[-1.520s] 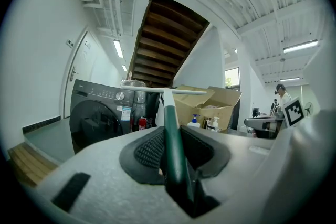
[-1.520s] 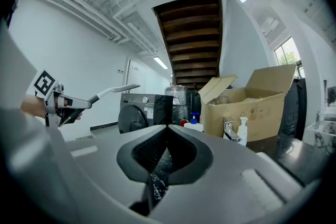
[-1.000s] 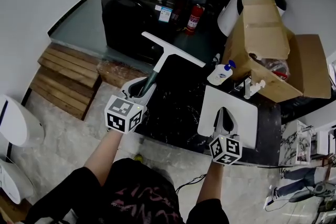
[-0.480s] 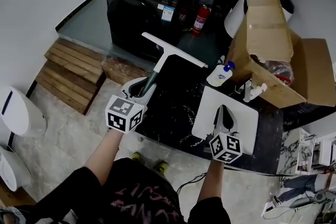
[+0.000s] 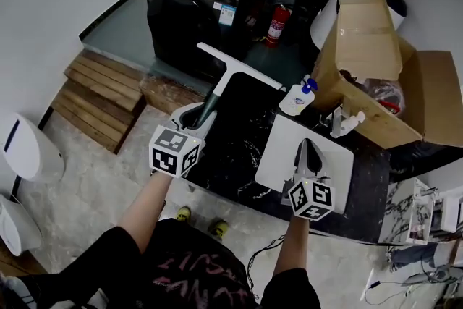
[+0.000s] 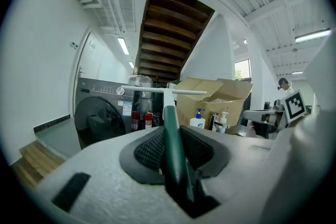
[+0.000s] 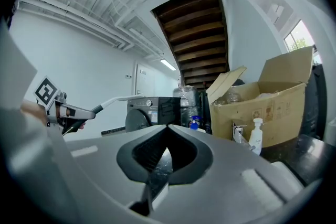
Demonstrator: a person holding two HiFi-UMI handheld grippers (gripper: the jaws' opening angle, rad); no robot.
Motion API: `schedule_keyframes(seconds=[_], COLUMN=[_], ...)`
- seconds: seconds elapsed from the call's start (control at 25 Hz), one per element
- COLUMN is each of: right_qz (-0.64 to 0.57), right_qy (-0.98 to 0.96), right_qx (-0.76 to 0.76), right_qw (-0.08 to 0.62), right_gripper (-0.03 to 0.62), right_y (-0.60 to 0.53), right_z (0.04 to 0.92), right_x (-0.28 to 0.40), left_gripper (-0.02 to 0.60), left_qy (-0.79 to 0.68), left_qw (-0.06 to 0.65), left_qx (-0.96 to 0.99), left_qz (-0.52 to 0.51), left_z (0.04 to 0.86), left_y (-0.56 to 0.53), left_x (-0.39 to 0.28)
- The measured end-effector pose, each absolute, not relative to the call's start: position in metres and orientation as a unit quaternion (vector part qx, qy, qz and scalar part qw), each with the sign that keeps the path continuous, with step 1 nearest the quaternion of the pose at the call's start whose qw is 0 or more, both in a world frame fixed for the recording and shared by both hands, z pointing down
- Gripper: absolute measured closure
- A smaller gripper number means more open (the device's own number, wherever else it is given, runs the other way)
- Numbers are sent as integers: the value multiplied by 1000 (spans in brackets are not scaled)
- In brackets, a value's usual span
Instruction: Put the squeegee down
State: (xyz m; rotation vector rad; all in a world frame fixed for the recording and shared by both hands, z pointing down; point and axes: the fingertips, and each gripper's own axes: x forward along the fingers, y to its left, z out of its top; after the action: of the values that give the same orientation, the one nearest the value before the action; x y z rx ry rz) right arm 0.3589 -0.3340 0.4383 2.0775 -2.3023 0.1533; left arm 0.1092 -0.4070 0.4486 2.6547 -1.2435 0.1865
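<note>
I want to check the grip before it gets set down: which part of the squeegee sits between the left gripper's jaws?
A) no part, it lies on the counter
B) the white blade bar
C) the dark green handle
C: the left gripper has its jaws closed on the dark green handle of the squeegee, and the white blade bar sticks out ahead of them.
</note>
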Motion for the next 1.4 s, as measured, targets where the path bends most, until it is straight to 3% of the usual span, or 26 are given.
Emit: schedule_keyframes(seconds=[1.4], right_qz=[71], right_qy=[-740], right_qx=[669], right_qw=[23], right_gripper=[586], right_y=[-335], right_z=[453], right_x=[380], left_gripper=[483], left_qy=[-420], left_qw=[190], left_qx=[863], left_qz=[204], left_z=[584], left_y=[-405], left_x=[146])
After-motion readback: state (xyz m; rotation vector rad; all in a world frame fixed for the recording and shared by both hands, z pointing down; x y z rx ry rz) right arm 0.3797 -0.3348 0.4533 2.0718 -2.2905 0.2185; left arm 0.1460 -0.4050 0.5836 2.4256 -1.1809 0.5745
